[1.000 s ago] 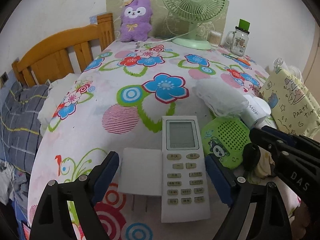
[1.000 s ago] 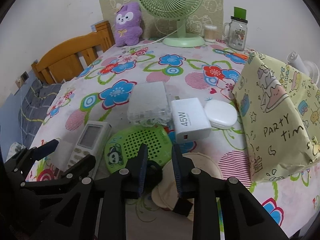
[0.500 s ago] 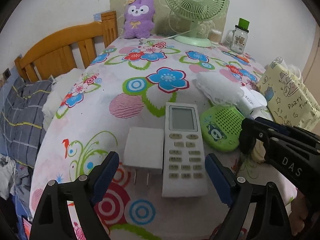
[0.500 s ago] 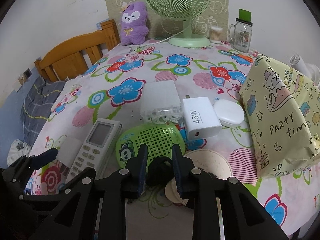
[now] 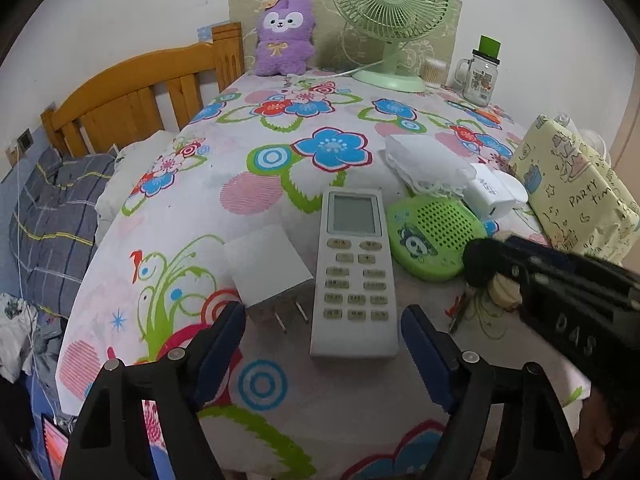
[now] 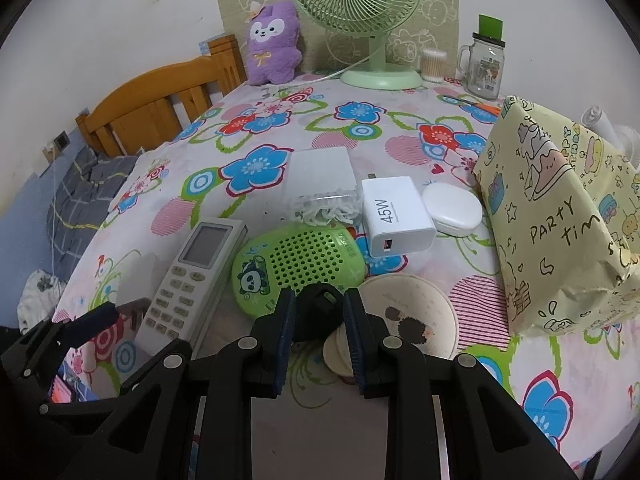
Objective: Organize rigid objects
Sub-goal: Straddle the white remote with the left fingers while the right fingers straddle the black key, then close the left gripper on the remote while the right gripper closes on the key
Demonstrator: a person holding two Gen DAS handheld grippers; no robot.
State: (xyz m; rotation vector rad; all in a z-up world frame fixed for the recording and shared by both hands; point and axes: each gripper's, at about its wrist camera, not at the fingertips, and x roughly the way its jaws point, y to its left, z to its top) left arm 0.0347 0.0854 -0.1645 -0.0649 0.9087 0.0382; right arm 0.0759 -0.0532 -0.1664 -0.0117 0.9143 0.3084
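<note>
A white remote control point(image 5: 355, 280) point(image 6: 192, 276) lies on the flowered tablecloth beside a white plug adapter point(image 5: 267, 270). My left gripper point(image 5: 322, 332) is open and empty, just short of the remote's near end. My right gripper point(image 6: 319, 312) is shut on a small black object point(image 6: 320, 308) point(image 5: 480, 262), held low next to a green panda disc point(image 6: 298, 266) point(image 5: 432, 240). A white 45W charger point(image 6: 396, 216), a white oval case point(image 6: 454, 208) and a white box point(image 6: 320, 178) lie behind the disc.
A yellow wrapped parcel point(image 6: 556, 216) stands at the right. A round coaster point(image 6: 412, 316) lies under my right gripper. A green fan point(image 6: 360, 16), a purple plush point(image 6: 272, 44) and a glass jar point(image 6: 484, 64) stand at the back. A wooden bed frame point(image 5: 132, 96) is to the left.
Both grippers have drawn back and risen a little, so more of the near table shows. The left gripper no longer straddles the remote. The right gripper stays shut on the black object.
</note>
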